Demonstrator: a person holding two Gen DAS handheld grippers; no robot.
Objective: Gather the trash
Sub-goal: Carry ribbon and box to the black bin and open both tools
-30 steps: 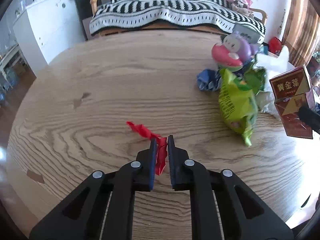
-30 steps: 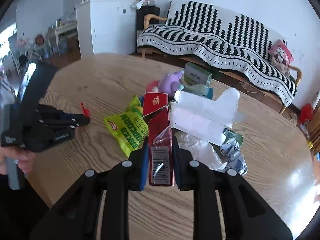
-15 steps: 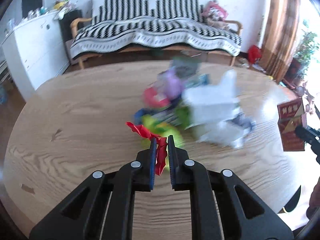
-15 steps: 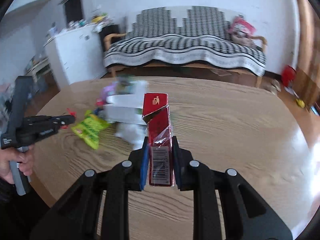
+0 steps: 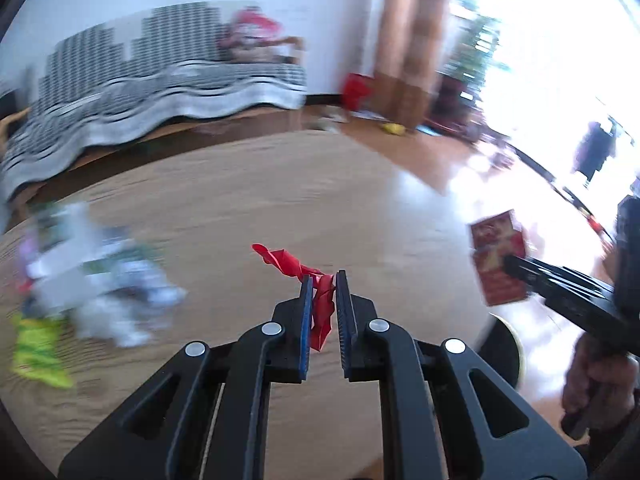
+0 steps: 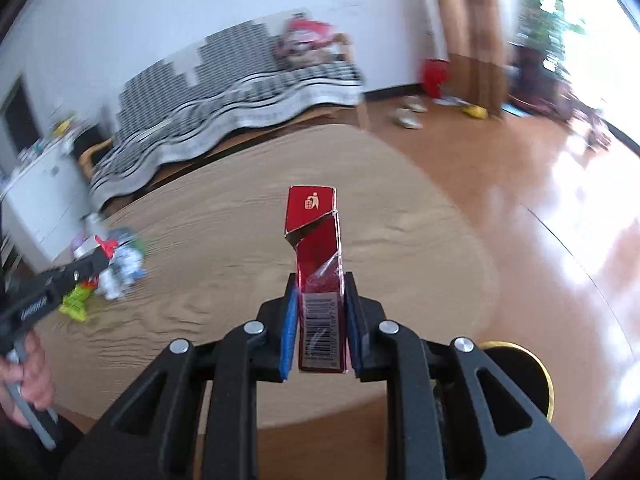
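Observation:
My left gripper point(image 5: 322, 276) is shut on a crumpled red wrapper point(image 5: 316, 292) and holds it above the round wooden table point(image 5: 248, 208). My right gripper point(image 6: 320, 284) is shut on a red cigarette box point(image 6: 318, 256), upright between the jaws, near the table's right edge. The box also shows at the right of the left wrist view point(image 5: 498, 258). A blurred pile of trash point(image 5: 100, 284) lies on the table at the left, with a green snack bag point(image 5: 36, 348). The pile shows small in the right wrist view point(image 6: 116, 268).
A dark round bin with a gold rim point(image 6: 520, 372) stands on the floor below the table's right edge; it also shows in the left wrist view point(image 5: 500, 356). A striped sofa point(image 6: 224, 92) stands behind the table. A white cabinet point(image 6: 36, 196) is far left.
Both grippers have swung to the right with their loads. The trash pile has slid to the left of both views. The bin has come into view at the lower right.

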